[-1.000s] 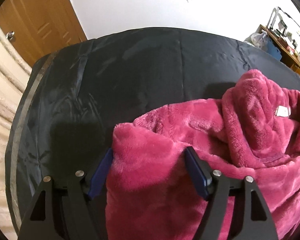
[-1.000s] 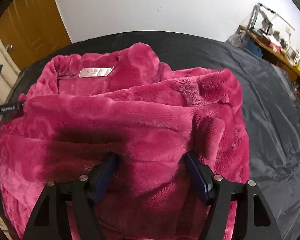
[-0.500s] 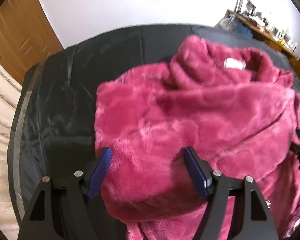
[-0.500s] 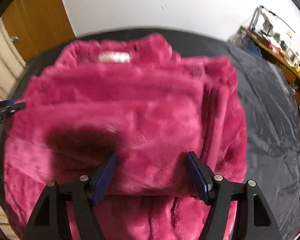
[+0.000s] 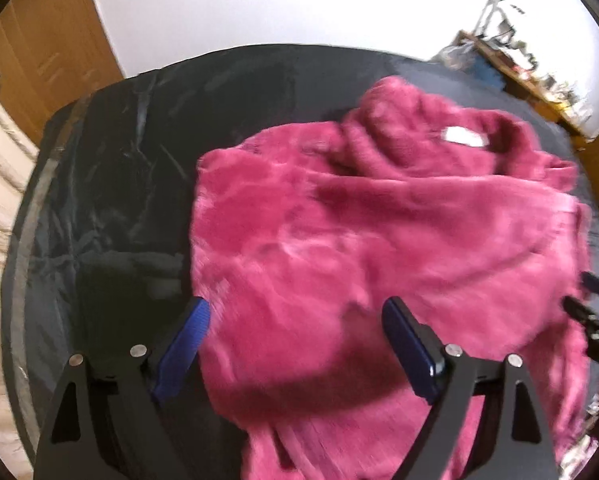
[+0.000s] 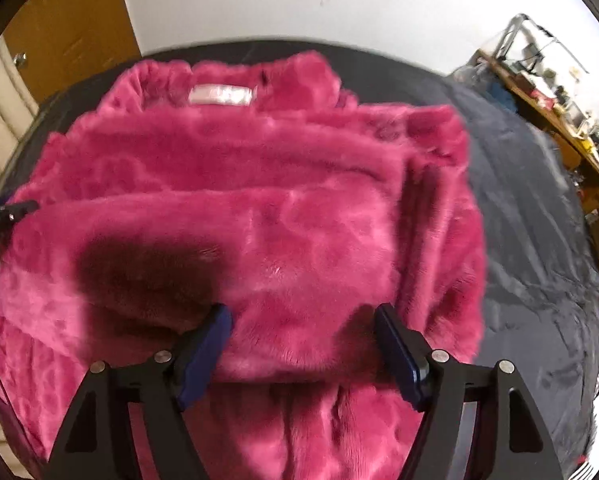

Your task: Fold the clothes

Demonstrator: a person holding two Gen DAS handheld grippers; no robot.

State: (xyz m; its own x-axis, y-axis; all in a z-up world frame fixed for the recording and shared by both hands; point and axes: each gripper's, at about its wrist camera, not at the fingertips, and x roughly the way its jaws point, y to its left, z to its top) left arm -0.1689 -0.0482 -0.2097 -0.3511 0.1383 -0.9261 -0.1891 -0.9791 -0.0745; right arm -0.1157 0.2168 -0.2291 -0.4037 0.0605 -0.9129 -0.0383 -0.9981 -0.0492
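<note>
Both tools point steeply down over the dark bed (image 5: 131, 184). The left hand-held gripper (image 5: 295, 336) has just spread wider, its pads clear of the pink fleece robe (image 5: 379, 240) lying folded beneath. The right hand-held gripper (image 6: 303, 340) stands spread above the robe's near fold, gripping nothing.

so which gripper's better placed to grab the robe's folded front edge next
Probably the right gripper: its open jaws straddle the folded edge of the robe, near its middle. The left gripper, whose jaws have just been opening, sits over the robe's left border, one finger above the dark sheet.
</note>
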